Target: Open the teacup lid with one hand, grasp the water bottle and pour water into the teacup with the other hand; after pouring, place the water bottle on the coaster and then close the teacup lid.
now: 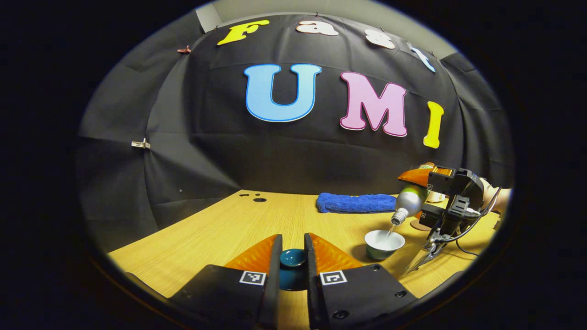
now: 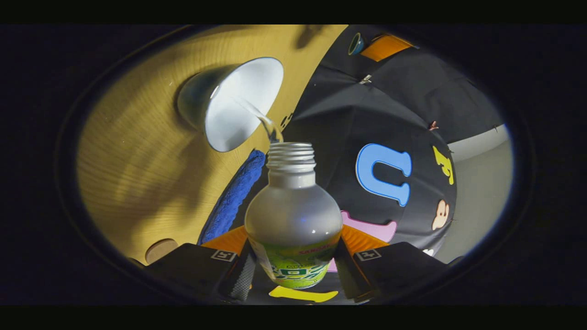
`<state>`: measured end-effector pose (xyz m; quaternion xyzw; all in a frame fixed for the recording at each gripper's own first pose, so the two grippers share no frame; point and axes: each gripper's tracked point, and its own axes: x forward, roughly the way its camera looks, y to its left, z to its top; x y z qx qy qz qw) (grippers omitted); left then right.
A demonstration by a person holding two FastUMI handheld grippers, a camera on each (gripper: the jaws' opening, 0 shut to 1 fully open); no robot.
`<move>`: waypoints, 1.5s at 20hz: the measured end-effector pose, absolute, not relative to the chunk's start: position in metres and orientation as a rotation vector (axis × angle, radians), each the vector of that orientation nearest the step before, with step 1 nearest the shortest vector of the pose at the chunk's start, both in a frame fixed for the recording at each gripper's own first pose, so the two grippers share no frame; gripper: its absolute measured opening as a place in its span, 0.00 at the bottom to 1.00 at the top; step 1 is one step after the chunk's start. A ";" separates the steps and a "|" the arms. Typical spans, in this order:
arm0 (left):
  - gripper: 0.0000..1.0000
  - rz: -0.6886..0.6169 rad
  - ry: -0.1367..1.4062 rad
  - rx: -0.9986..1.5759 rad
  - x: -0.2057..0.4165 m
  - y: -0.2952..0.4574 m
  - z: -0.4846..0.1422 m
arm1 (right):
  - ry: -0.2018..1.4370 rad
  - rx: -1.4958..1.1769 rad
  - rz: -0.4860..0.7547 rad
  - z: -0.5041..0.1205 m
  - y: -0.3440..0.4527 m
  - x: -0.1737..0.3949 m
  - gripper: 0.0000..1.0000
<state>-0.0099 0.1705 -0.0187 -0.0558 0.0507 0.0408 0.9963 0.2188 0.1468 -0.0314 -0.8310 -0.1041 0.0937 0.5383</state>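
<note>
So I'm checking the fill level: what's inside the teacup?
A thin stream from the water bottle lands in the teacup. Its white inside shows; the near wall hides how much water has pooled.

Overhead light is falling evenly across the tabletop (image 1: 215, 229) in the left gripper view, and the wood is showing bright and sharp. The teacup (image 1: 384, 244) is casting a short soft shadow toward the camera. Fisheye distortion is bending the booth wall and tabletop edges in both views. In the right gripper view the tabletop (image 2: 137, 183) is smearing with motion blur and carrying broad soft shadows. The teacup (image 2: 238, 103) interior is glaring white. The water bottle (image 2: 293, 215) is reading sharp, with a small highlight.
</note>
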 end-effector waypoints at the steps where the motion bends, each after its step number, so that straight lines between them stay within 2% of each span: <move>1: 0.29 0.082 0.103 -0.115 -0.011 0.170 -0.020 | -0.258 -1.988 0.228 -0.030 0.148 0.218 0.78; 17: 0.29 0.076 0.106 -0.134 -0.011 0.167 -0.020 | -0.360 -2.075 0.205 -0.006 0.154 0.222 0.78; 19: 0.29 0.076 0.108 -0.136 -0.010 0.167 -0.020 | -0.369 -2.079 0.205 -0.006 0.155 0.221 0.74; 20: 0.29 0.075 0.108 -0.137 -0.009 0.166 -0.020 | -0.373 -2.084 0.206 -0.007 0.155 0.220 0.78; 30: 0.29 0.076 0.118 -0.125 -0.011 0.168 -0.016 | -0.378 -2.090 0.215 -0.009 0.154 0.219 0.78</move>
